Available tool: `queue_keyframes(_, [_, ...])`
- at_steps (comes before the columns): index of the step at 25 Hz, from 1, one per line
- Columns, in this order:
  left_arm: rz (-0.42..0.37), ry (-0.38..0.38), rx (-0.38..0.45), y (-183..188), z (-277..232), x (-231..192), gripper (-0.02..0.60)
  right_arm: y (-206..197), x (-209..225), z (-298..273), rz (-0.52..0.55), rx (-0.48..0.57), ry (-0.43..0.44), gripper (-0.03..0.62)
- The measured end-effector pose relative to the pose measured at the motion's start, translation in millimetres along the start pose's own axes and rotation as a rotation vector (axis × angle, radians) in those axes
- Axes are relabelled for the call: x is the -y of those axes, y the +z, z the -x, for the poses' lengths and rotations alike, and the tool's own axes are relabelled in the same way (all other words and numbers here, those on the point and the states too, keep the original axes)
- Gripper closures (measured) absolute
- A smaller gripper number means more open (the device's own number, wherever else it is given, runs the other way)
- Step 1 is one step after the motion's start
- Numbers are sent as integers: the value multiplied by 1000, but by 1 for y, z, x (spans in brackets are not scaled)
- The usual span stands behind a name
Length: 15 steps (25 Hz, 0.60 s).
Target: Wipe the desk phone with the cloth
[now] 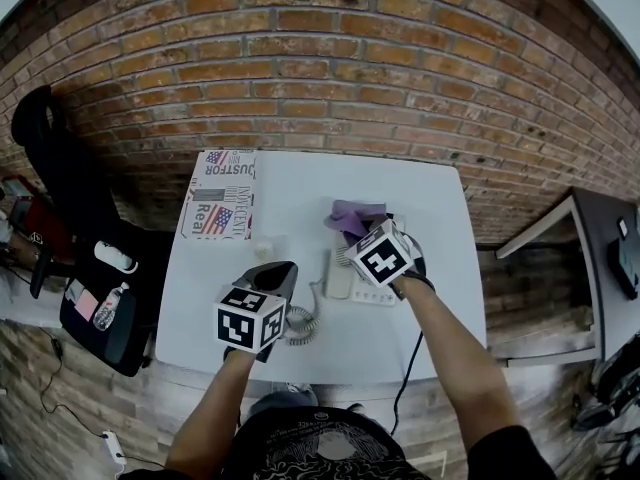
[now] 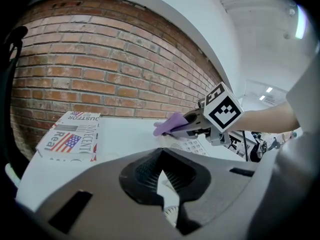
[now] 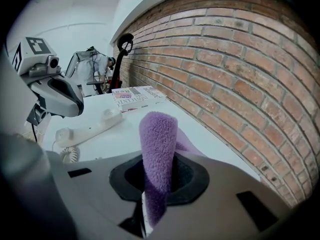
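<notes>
The white desk phone (image 1: 377, 292) sits on the white table (image 1: 430, 338), its keypad (image 2: 192, 145) showing below my right gripper. Its handset (image 1: 340, 273) (image 3: 90, 126) lies off the cradle on the table to the phone's left, and the coiled cord (image 1: 298, 323) trails toward me. My right gripper (image 1: 358, 230) (image 3: 159, 159) is shut on a purple cloth (image 1: 355, 216) (image 2: 169, 124) (image 3: 157, 149), held over the phone's far end. My left gripper (image 1: 283, 271) (image 2: 160, 156) (image 3: 72, 106) hovers left of the handset, shut and holding nothing.
A folded newspaper (image 1: 220, 196) (image 2: 70, 136) lies at the table's far left corner. A brick wall (image 1: 330, 78) runs behind the table. A black chair with bags (image 1: 70, 218) stands to the left, another desk (image 1: 600, 248) to the right. A black cable (image 1: 410, 368) hangs off the near edge.
</notes>
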<state>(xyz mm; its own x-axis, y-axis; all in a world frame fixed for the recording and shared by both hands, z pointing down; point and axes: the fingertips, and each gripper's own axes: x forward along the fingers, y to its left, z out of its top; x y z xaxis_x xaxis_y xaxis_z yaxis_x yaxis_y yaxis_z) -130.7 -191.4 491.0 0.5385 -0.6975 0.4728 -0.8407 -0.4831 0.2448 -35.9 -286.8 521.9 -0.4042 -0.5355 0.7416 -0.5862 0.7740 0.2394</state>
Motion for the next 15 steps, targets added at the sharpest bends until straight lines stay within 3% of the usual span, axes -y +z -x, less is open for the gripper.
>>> queue_keyframes(15, [30, 61, 20, -18, 31, 24, 575, -27, -51, 15, 24, -8, 92, 548])
